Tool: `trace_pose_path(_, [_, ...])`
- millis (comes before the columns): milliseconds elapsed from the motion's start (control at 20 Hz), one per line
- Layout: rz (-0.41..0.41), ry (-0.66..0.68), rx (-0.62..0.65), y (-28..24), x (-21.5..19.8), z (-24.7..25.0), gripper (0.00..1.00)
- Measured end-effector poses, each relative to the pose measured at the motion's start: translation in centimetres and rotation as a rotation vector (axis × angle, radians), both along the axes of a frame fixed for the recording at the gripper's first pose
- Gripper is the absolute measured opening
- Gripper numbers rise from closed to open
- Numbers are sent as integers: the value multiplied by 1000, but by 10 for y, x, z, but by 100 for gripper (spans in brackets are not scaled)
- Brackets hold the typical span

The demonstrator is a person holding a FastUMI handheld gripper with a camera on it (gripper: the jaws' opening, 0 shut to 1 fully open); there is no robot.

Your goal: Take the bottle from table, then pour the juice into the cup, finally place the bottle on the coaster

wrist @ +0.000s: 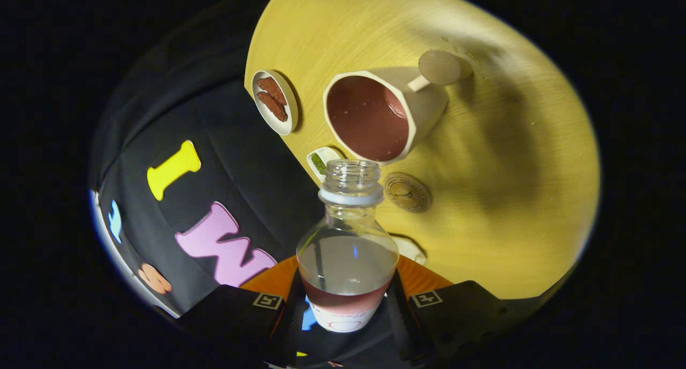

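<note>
I have the gripper [347, 299] rolled hard over, so the table [514, 160] stands like a wall at my 3 o'clock and the booth cloth hangs at my 9. Both fingers press on the bottle [347, 251], one on each side of its lower body, pinching it firmly. The bottle points straight ahead along the fingers, uncapped, its open mouth toward 12 o'clock. A band of dark red juice sits low in it near the fingers; the upper part is clear. Just beyond the mouth, at 12 to 1 o'clock, is the cup [375, 117], dark red juice filling most of it, its round handle knob on the far side. The coaster [408, 192] lies beside the bottle neck at 2 o'clock, bare. At 11 o'clock a small white dish [274, 102] holds brown pieces, and a smaller one [321, 160] with something green sits just left of the mouth
</note>
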State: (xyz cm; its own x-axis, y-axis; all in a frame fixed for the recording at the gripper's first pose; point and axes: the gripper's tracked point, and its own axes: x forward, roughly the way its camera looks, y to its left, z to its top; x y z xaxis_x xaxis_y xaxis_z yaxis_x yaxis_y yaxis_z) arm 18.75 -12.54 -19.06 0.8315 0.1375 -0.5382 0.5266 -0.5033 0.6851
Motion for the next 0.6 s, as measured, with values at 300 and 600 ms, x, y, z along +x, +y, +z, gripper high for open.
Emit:
trace_pose_path(300, [178,-30,-532,0,-34,13,71])
trace_pose_path(600, [370,-112,-1108,7,-56,56,71])
